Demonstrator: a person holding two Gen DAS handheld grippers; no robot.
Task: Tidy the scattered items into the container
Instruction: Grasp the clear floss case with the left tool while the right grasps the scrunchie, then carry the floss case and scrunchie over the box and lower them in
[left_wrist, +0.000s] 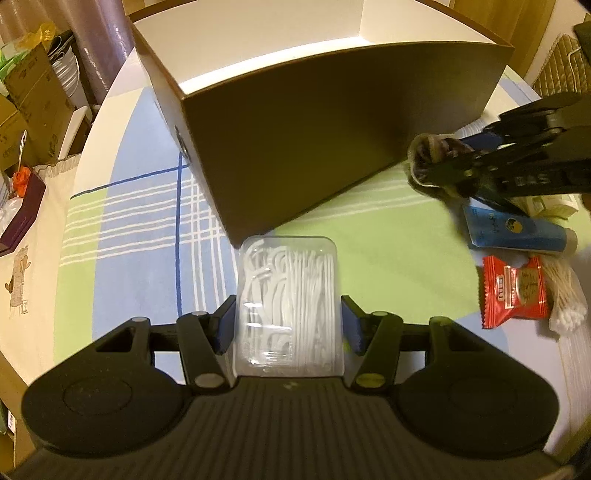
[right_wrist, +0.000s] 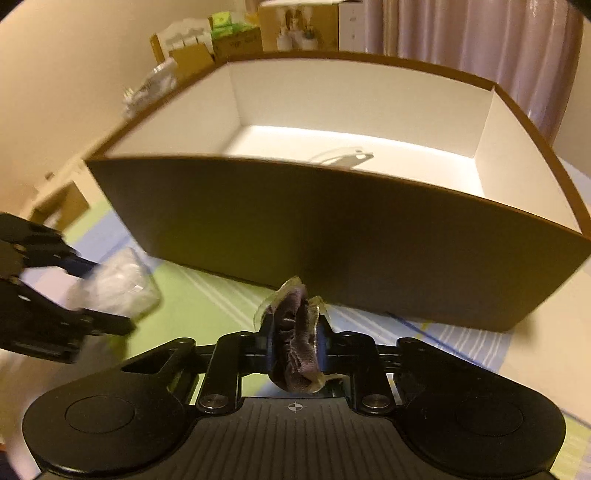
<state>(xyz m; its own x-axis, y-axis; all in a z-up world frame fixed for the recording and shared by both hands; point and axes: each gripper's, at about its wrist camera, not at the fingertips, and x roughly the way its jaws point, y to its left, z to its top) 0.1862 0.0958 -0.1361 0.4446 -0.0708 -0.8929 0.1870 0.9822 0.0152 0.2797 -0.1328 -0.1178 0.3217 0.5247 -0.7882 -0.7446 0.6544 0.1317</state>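
The left claw (left_wrist: 288, 325) is closed on a clear case of floss picks (left_wrist: 290, 302), one pad on each long side. The case sits just in front of the brown box (left_wrist: 314, 147), low by its near wall.

The right claw (right_wrist: 295, 350) pinches a dark scrunchie (right_wrist: 295, 347), also low and close to the box (right_wrist: 332, 240).

Both claws seem to be at the carry step. Next, each must lift above the wall, move over the white inside, then let go. One small clear thing (right_wrist: 343, 157) already lies in the box.

A blue tube (left_wrist: 517, 230), a red snack pack (left_wrist: 513, 291) and cotton swabs (left_wrist: 565, 299) wait on the table (left_wrist: 388, 240). The pack's print is too blurry to read. The right claw's side (left_wrist: 532, 162) shows letters like "DAS".
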